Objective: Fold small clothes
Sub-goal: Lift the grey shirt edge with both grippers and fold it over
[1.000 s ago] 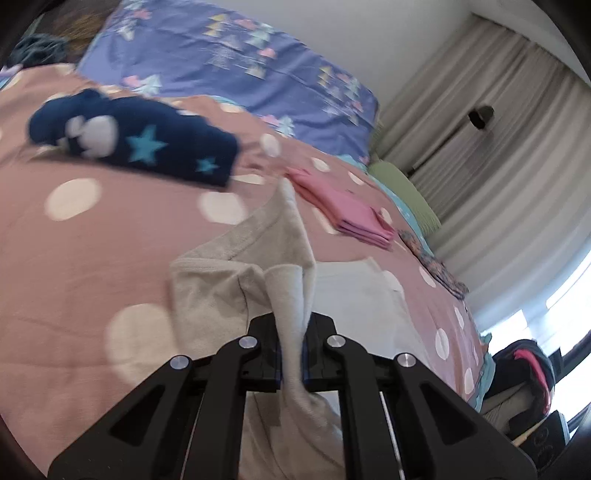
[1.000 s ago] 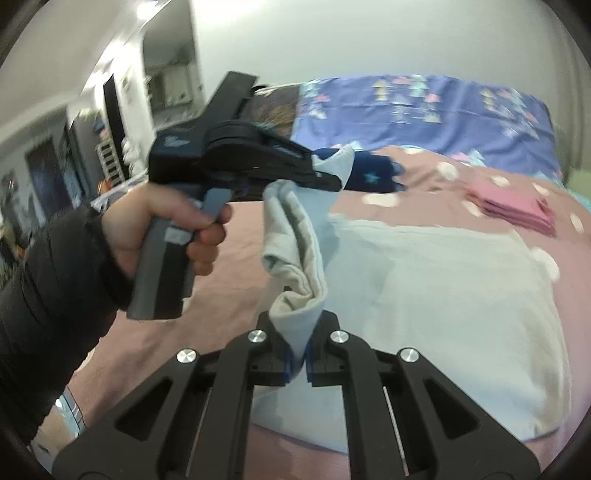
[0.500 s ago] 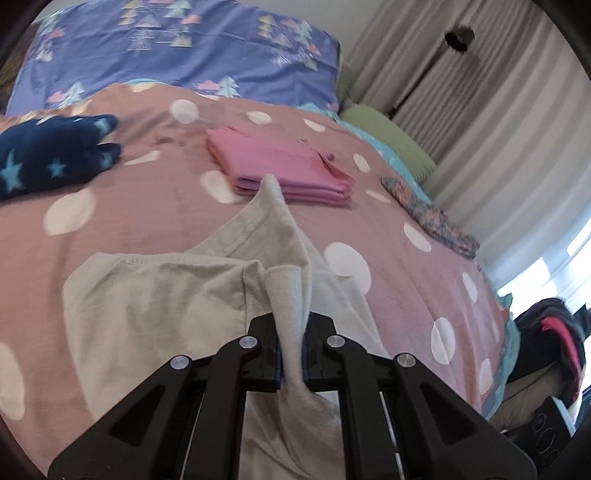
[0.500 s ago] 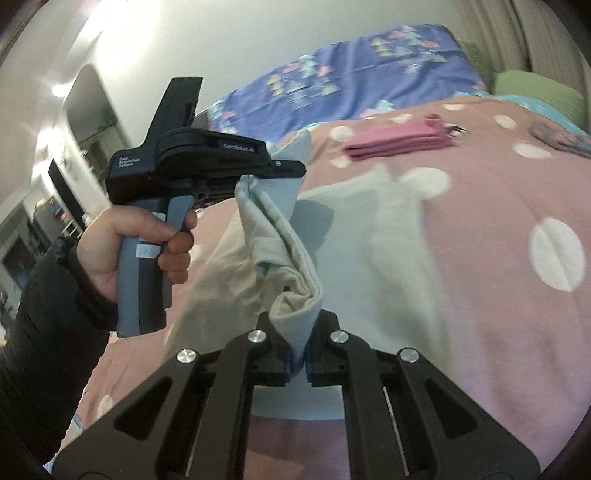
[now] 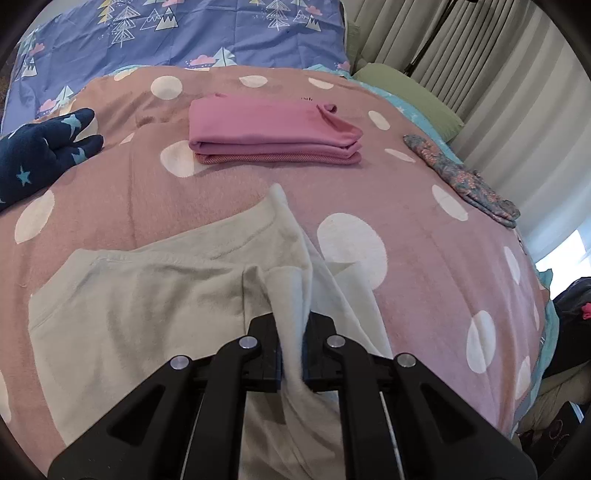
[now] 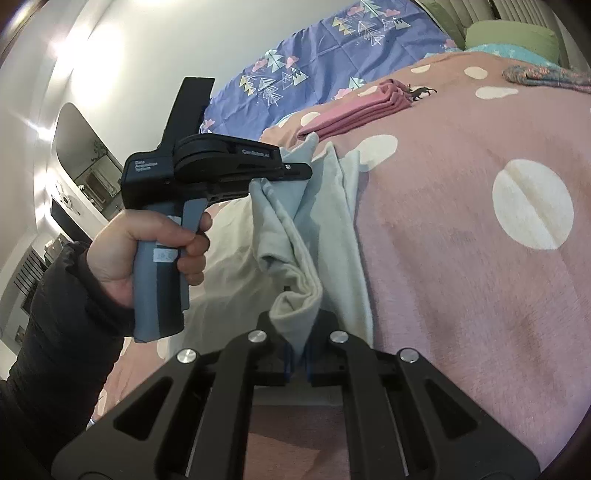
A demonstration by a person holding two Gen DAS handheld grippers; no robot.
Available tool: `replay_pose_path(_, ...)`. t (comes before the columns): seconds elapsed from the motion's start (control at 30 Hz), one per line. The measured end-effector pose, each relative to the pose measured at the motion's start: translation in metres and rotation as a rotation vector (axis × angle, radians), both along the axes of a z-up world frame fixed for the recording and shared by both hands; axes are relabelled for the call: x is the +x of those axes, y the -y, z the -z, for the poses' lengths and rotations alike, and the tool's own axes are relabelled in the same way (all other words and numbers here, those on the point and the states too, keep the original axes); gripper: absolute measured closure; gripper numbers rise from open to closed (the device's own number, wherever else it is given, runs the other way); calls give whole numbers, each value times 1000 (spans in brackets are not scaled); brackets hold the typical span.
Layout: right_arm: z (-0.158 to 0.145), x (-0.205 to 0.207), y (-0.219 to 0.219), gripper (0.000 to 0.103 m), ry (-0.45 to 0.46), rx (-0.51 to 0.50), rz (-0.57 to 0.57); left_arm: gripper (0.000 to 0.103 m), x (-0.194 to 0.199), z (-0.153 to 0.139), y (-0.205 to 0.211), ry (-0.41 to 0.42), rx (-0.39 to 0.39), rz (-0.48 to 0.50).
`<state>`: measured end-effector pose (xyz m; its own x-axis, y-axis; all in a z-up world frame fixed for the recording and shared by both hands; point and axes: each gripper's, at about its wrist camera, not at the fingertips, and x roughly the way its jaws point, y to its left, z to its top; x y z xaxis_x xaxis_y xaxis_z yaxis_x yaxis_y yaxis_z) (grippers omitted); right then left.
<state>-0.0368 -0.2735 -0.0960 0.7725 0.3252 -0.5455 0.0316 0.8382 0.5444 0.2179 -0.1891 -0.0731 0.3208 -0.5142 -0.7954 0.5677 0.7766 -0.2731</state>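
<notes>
A: Biggest thing first. Both wrist views show the pink bedspread with white dots under everything. What does the left one add?

B: The purple pillowcase far ahead of the left gripper, grey curtains ahead and to its right, and a navy star-print garment off to its left. The right wrist view has none of that navy piece.

A: And the right wrist view alone shows the person's left hand in a dark sleeve, wrapped around the left gripper's handle, up and to the left of the right gripper.

B: The cream garment?

A: It lies partly spread on the bedspread, right below and ahead of both tools. The left gripper's jaws are nearly closed, pinching a raised ridge of it.

B: The right gripper is clamped narrow on another bunched edge of the same cloth; from there the fabric runs up to the left gripper's tips.

A: Beyond the cream piece, straight ahead of the left gripper, sits a folded pink stack.

B: Smallest: a floral patterned cloth ahead and right, near the bed's edge.
</notes>
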Motion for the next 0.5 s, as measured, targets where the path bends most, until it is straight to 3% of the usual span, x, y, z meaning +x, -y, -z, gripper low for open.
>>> replay_pose_path(0.03, 0, 0, 1, 98, -1, 7, 1, 92, 1, 1, 1, -5, -15, 2)
replay_pose_path(0.07, 1, 1, 3, 98, -5, 17, 3, 83, 3, 2, 2, -14, -38, 4)
replay_pose_path(0.1, 3, 1, 4, 98, -9, 26, 3, 67, 3, 1, 3, -18, -60, -1)
replay_pose_path(0.17, 7, 1, 8, 98, -20, 58, -1, 51, 0, -7, -1, -5, -102, -32)
replay_pose_path(0.33, 12, -1, 14, 98, -32, 129, -23, 39, -37, -41, -22, 123, -86, -20)
replay_pose_path(0.5, 11, -2, 13, 98, -22, 134, -34, 27, -122, -49, -75, 280, 52, 39)
